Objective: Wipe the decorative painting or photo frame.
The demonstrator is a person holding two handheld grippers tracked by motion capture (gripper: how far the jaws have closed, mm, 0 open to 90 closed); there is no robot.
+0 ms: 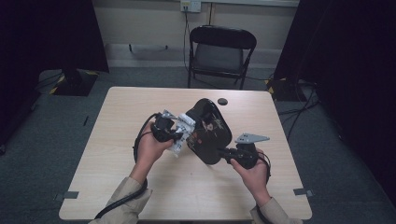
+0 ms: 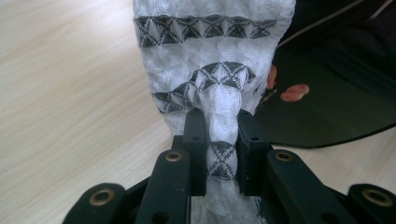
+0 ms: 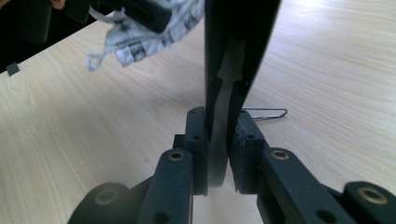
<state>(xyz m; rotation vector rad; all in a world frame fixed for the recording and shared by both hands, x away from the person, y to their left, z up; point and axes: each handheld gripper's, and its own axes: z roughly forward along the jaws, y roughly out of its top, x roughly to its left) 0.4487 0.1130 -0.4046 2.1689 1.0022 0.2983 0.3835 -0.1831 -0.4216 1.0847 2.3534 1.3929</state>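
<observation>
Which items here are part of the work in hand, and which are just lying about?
In use:
- white patterned cloth, pinched by the left gripper
- black tray, its edge clamped by the right gripper

Lying about:
- small black disc on the table
- metal clip
- folding chair

Left gripper (image 1: 175, 133): left of centre, pointing right, jaws clamped tight on something; left hand (image 1: 152, 148) wraps its body from the near side, forearm in from bottom left. Right gripper (image 1: 223, 153): near right, pointing left, jaws also clamped; right hand (image 1: 252, 170) grips from below, sleeve at bottom edge.
</observation>
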